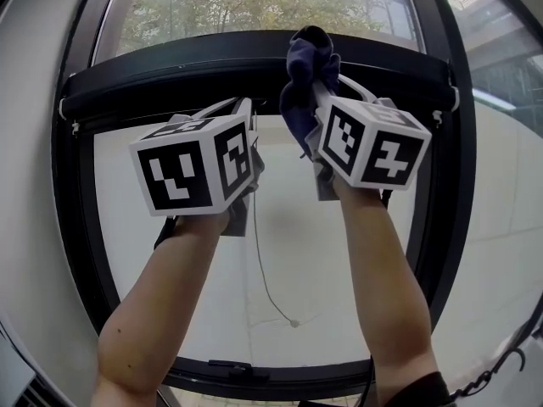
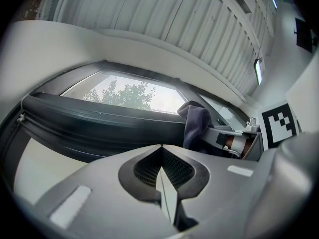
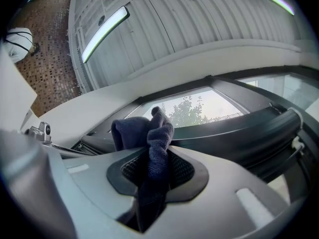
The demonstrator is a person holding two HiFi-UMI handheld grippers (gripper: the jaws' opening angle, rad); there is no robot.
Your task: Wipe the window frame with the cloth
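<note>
A dark blue cloth point(image 1: 304, 70) is clamped in my right gripper point(image 1: 321, 100), whose jaws are shut on it; the bunched top of the cloth point(image 3: 149, 133) rests against the black crossbar of the window frame point(image 1: 170, 79). That window frame point(image 3: 259, 128) runs wide behind the cloth in the right gripper view. My left gripper point(image 1: 246, 113) is held up just left of the cloth, below the same crossbar, jaws shut with nothing between them point(image 2: 160, 176). From the left gripper view the cloth point(image 2: 195, 123) and the right gripper show at the right.
A white roller blind point(image 1: 280, 253) covers the pane below the crossbar, with a thin pull cord point(image 1: 265, 287) hanging in front. Black side frame members point(image 1: 76, 210) stand left and right. Trees show through the upper glass point(image 1: 254, 2). White wall flanks the window.
</note>
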